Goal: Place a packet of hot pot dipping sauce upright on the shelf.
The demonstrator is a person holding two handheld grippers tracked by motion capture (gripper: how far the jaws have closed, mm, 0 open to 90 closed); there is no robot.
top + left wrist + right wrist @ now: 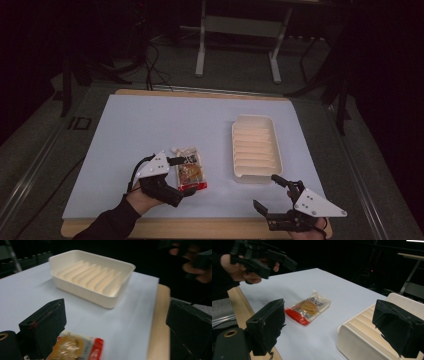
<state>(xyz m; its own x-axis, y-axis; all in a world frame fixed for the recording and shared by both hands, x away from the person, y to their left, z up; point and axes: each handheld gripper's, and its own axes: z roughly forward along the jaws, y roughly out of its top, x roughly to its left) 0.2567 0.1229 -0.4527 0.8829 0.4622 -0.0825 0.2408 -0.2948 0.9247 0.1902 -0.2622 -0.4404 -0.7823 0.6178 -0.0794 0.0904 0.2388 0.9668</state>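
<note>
1. While the snack packet [191, 172] lies flat on the white bench [150, 125], the left gripper [176, 181] is just beside its left edge, held by the person's left hand [142, 197].
2. From the left gripper view, the jaws stand wide apart and nothing is between them; the snack packet [75, 347] lies low by the left jaw, partly under it, and I cannot tell if it touches.
3. The packet is clear with a red end, and this red end points to the near edge of the bench.
4. The cream tray [272, 150] stands to the right of the packet, well apart from it, with ribs on its floor and nothing inside.
5. The right gripper [266, 192] is near the front right corner of the bench, just in front of the tray.
6. From the right gripper view, its jaws are also spread and hold nothing; the snack packet [308, 308] lies farther off between them, and the cream tray [362, 332] is close by the right jaw.
</note>
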